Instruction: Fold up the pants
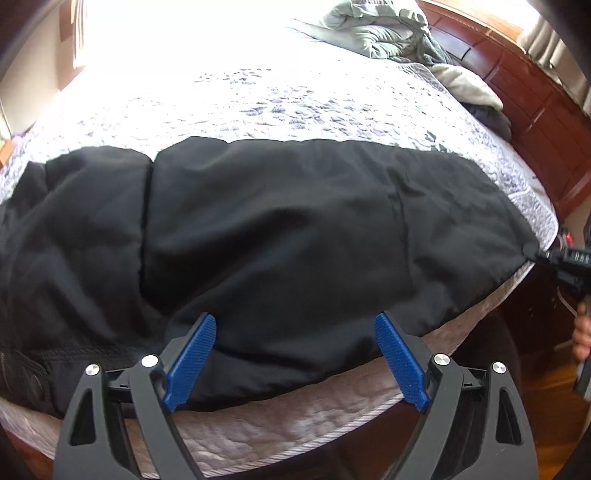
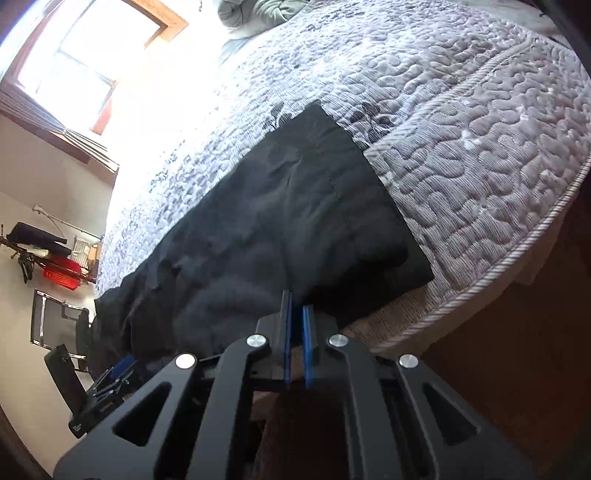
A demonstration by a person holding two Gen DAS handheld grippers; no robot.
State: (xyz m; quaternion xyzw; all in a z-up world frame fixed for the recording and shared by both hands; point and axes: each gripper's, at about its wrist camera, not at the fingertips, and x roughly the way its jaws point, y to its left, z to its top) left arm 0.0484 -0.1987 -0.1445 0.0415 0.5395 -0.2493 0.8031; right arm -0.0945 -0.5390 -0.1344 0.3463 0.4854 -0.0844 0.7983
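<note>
Black pants (image 1: pixel 258 229) lie flat along the near edge of the bed, legs doubled over each other, waistband at the left. My left gripper (image 1: pixel 295 325) is open, its blue pads (image 1: pixel 192 358) hovering over the pants' near edge, holding nothing. My right gripper (image 2: pixel 297 310) is shut on the near corner of the pants' leg end (image 2: pixel 295 221); it also shows in the left wrist view (image 1: pixel 554 258) at the pants' right tip. The left gripper appears in the right wrist view (image 2: pixel 118 373) at the lower left.
The bed carries a grey-white quilted cover (image 1: pixel 295 96) (image 2: pixel 480 129). A heap of green-grey bedding (image 1: pixel 388 33) lies at the far side by the wooden headboard (image 1: pixel 535 110). A bright window (image 2: pixel 85 55), a chair (image 2: pixel 59 321) and red item (image 2: pixel 61 275) stand beyond the bed.
</note>
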